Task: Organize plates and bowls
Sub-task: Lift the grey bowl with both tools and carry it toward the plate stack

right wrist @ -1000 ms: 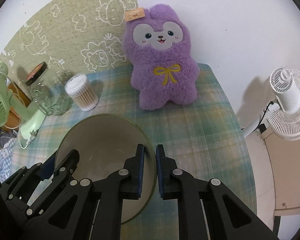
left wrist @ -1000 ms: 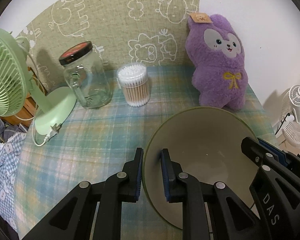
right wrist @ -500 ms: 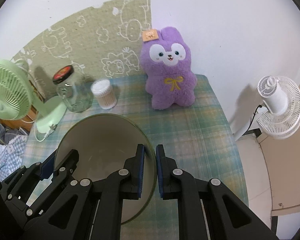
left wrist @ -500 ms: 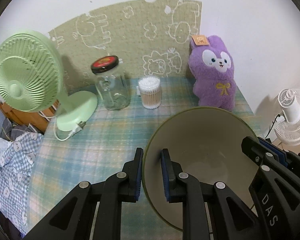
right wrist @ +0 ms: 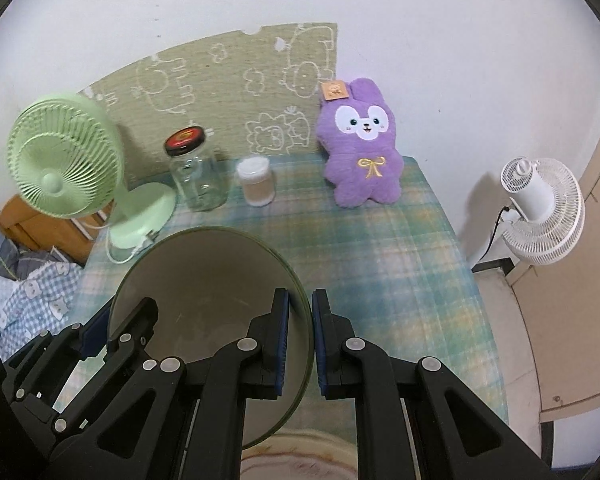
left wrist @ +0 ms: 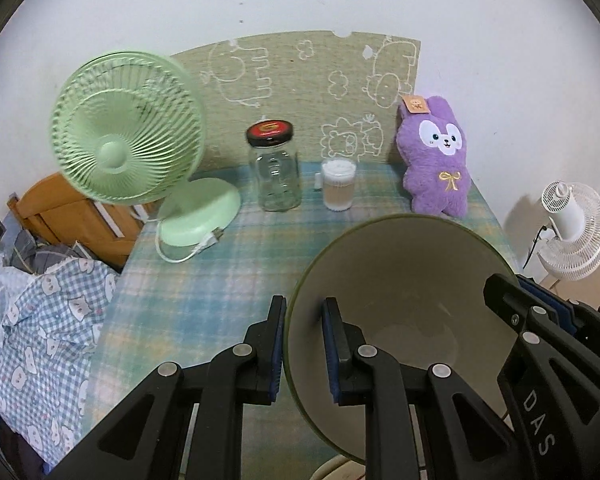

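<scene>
Left wrist view: the left gripper [left wrist: 302,344] is seen pinched on the left rim of an olive-green bowl [left wrist: 404,280], one pad inside the wall and one outside. The bowl is carried above the plaid-covered desk [left wrist: 204,280], over its near half, with the right rim clamped in the same way by the right gripper [right wrist: 300,340]. Along the far edge of the desk, from left to right, a green fan [left wrist: 126,136], a glass jar [left wrist: 276,172], a tub of cotton swabs [left wrist: 338,184] and a purple plush rabbit [left wrist: 438,160] are arranged. At the bottom edge of the right wrist view a pale curved rim [right wrist: 300,452], possibly another dish, is partly shown. The step is judged to be a two-handed carry. Both grips should be kept level and equally spaced so that the thin rim is not twisted, and the far-edge objects should be avoided.
</scene>
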`<state>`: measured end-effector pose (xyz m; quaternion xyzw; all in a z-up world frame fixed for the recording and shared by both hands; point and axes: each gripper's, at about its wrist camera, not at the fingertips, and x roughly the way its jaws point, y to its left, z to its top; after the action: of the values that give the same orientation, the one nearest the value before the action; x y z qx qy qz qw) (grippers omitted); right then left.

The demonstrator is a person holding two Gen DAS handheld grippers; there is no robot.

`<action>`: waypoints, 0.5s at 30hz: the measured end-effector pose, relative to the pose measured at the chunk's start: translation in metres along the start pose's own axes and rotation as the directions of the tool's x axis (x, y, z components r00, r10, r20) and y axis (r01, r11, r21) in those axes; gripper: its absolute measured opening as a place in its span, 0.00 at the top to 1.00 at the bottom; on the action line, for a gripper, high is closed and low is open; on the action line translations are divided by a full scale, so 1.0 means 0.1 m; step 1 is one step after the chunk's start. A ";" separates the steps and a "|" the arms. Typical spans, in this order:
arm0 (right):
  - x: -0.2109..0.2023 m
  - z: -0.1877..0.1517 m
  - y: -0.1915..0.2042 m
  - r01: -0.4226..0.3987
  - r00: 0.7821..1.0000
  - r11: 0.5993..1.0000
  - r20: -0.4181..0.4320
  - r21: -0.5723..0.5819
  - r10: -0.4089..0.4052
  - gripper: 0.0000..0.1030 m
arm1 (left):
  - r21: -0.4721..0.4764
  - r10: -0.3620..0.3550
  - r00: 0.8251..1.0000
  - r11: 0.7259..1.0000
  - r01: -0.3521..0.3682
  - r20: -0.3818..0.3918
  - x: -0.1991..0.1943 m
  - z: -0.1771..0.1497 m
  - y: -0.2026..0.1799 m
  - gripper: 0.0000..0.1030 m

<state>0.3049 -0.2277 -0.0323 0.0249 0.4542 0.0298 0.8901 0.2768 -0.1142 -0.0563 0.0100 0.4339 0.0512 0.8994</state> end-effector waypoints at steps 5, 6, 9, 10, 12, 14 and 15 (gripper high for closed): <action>-0.22 -0.18 0.25 0.008 1.000 1.000 0.006 -0.002 -0.008 0.86 | 0.007 -0.008 1.000 1.000 0.008 0.003 -0.19 -0.16 0.26 0.85; -0.27 -0.21 0.30 0.011 1.000 1.000 0.008 -0.002 -0.010 0.86 | 0.009 -0.011 1.000 1.000 0.011 0.004 -0.24 -0.20 0.32 0.85; -0.40 -0.35 0.46 0.015 1.000 1.000 0.011 -0.002 -0.015 0.86 | 0.012 -0.013 1.000 1.000 0.013 0.009 -0.33 -0.31 0.46 0.85; -0.43 -0.38 0.49 0.016 1.000 1.000 0.012 -0.003 -0.016 0.86 | 0.011 -0.015 1.000 1.000 0.015 0.008 -0.37 -0.36 0.52 0.85; -0.50 -0.46 0.60 0.018 1.000 1.000 0.013 -0.005 -0.018 0.86 | 0.008 -0.017 1.000 1.000 0.017 0.006 -0.42 -0.43 0.61 0.85; -0.55 -0.55 0.69 0.018 1.000 1.000 0.013 -0.006 -0.017 0.86 | 0.006 -0.016 1.000 1.000 0.016 0.007 -0.48 -0.52 0.72 0.85; -0.59 -0.61 0.75 0.016 1.000 1.000 0.013 -0.005 -0.016 0.86 | 0.004 -0.016 1.000 1.000 0.016 0.007 -0.50 -0.56 0.77 0.85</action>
<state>0.2190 -0.1562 -0.0152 0.0191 0.4484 0.0235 0.8933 0.1960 -0.0439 -0.0472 0.0085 0.4310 0.0431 0.9013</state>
